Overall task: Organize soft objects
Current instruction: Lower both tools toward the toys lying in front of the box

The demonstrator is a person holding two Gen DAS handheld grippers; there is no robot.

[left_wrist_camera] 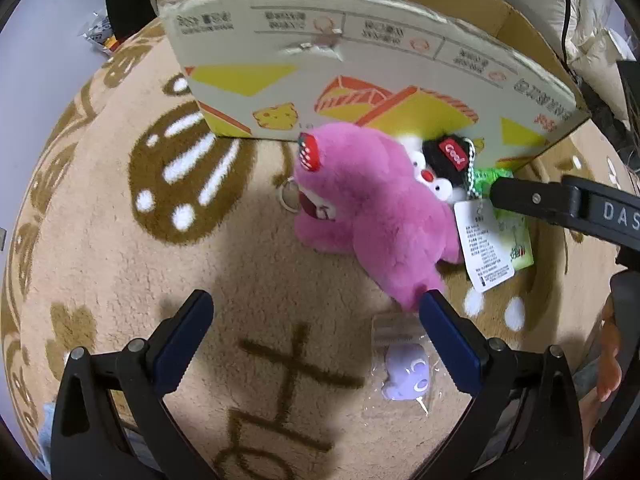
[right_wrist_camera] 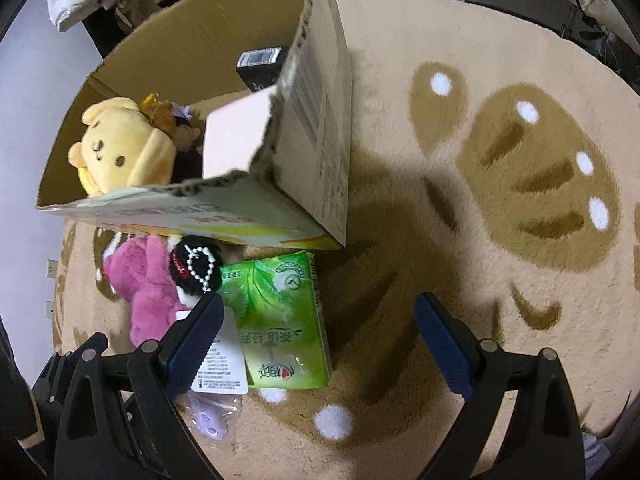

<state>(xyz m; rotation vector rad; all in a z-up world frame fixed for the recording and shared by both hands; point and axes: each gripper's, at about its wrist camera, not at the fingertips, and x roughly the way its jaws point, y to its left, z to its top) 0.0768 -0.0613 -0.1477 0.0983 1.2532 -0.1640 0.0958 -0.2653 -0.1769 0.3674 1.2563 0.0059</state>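
Two fuzzy plushies, pink plush [left_wrist_camera: 372,200] & black plush [left_wrist_camera: 444,160], beside cardboard box [left_wrist_camera: 360,64].

Both fisheye views are evenly bright with black corners. A soft shadow pools on the rug [left_wrist_camera: 256,264], from centre to 6 o'clock. Edges bow strongly; the pink plush [left_wrist_camera: 372,216] blurs slightly.
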